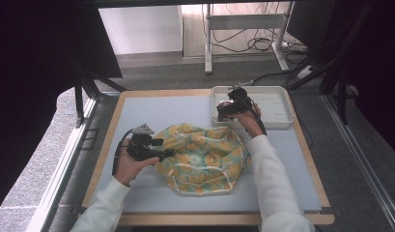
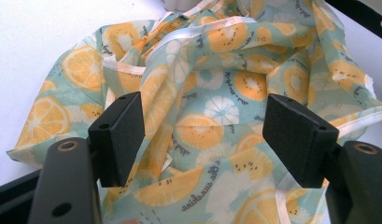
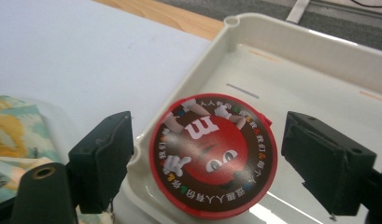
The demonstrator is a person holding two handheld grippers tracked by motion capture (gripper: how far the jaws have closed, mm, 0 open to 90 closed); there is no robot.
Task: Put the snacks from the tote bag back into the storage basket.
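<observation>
While the left tool gapes over the cloth bag, the right tool straddles the candy tin, jaws wide, holding nothing. Next move, I'd say: close on the tin and lift it from the tray.

High view: evenly lit table, dark black borders upper left and right, soft and low-res. Left gripper view: bright, washed-out white upper left, jaws blurred at bottom. Right gripper view: glare streaks on tray floor lower right, near jaws soft, mild edge distortion.
</observation>
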